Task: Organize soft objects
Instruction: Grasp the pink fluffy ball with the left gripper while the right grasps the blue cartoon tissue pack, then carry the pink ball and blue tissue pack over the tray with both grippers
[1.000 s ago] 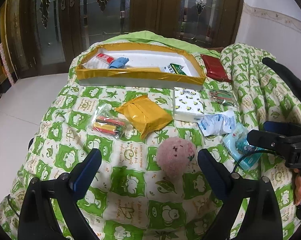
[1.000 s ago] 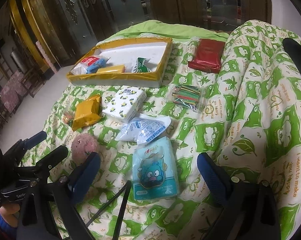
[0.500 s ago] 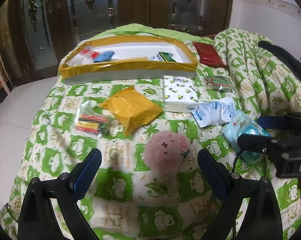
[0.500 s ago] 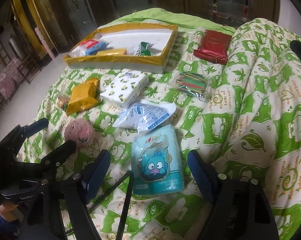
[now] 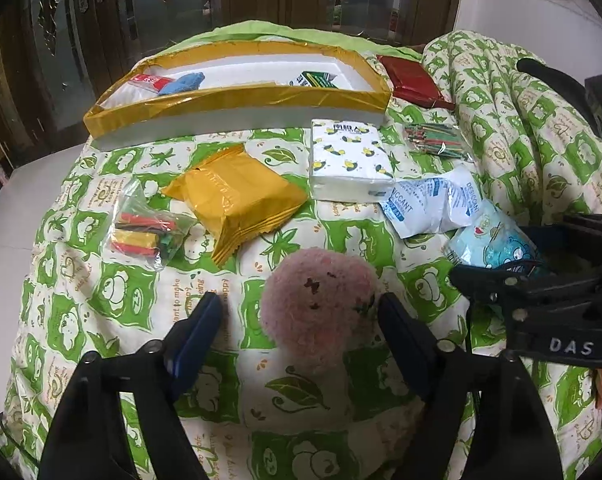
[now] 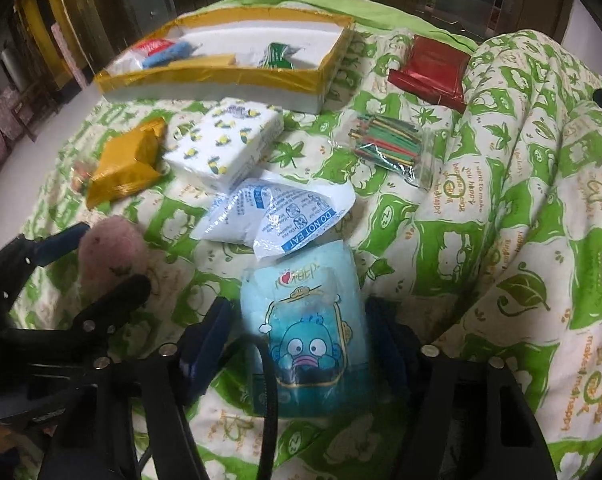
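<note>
My left tongs (image 5: 301, 314) are closing around the fuzzy pink plush ball (image 5: 319, 312). It sits on the green-and-white quilted bed cover (image 5: 81, 312) between the two blue pads, the right pad (image 5: 397, 328) just at its fluff, the left one (image 5: 197, 330) not yet touching, so nothing is gripped. I expect it to be feather-light and squashy: it will give under the pads, so I'd take it across its widest middle. It is round with no long axis; the small dark marks on it face up toward me.

My right tongs (image 6: 297, 334) are closing too, straddling the pale blue cartoon-print soft packet (image 6: 305, 320). Whether the pads press on it yet, I can't tell. The film looks slick, the filling soft and light, so I'd pinch it across its narrow width at mid-length. Its long axis runs from me toward twelve o'clock, printed face up.

At about eleven o'clock on the bed waits the gold-rimmed white tray (image 6: 221, 76), a few things already in it.
</note>
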`<action>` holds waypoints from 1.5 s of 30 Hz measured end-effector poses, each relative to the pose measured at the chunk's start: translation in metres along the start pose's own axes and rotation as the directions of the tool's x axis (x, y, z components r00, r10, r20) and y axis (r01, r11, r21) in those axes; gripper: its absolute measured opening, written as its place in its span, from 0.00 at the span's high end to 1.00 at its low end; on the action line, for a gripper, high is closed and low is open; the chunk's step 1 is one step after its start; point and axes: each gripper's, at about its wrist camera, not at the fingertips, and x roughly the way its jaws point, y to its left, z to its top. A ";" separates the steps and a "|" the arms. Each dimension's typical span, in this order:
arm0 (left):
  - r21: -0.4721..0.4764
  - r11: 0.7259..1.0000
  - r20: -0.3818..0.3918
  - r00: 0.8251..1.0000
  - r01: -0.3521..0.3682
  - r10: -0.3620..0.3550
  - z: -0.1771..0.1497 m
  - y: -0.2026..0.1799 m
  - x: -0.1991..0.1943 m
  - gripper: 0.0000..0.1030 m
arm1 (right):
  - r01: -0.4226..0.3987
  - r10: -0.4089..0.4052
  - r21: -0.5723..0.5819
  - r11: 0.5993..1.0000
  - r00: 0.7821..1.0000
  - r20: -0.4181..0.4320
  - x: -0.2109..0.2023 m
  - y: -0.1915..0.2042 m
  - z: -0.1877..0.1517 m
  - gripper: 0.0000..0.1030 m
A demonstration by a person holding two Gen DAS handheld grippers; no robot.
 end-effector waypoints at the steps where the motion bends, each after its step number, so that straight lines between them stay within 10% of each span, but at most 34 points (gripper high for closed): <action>1: 0.000 1.000 -0.001 1.000 0.000 0.000 0.000 0.000 0.001 0.31 | -0.004 0.004 0.003 1.000 1.000 -0.001 0.000 -0.001 0.000 0.39; 12: -0.042 0.997 0.002 0.998 0.064 -0.064 -0.001 0.007 -0.004 0.56 | -0.312 0.294 0.260 0.914 0.950 0.105 -0.017 -0.059 0.006 0.75; 24: -0.047 0.996 -0.013 0.997 0.074 -0.075 -0.001 0.006 0.001 0.56 | -0.284 0.280 0.236 0.929 0.959 0.050 -0.009 -0.049 0.006 0.74; 34: -0.103 0.985 0.027 0.990 0.137 -0.135 -0.001 0.015 -0.013 0.61 | -0.372 0.328 0.261 0.891 0.924 0.196 -0.033 -0.062 0.005 0.86; 45: -0.114 0.980 0.046 0.986 0.164 -0.159 -0.005 0.016 -0.026 0.61 | -0.321 0.277 0.130 0.938 0.920 0.276 -0.058 -0.041 0.005 0.86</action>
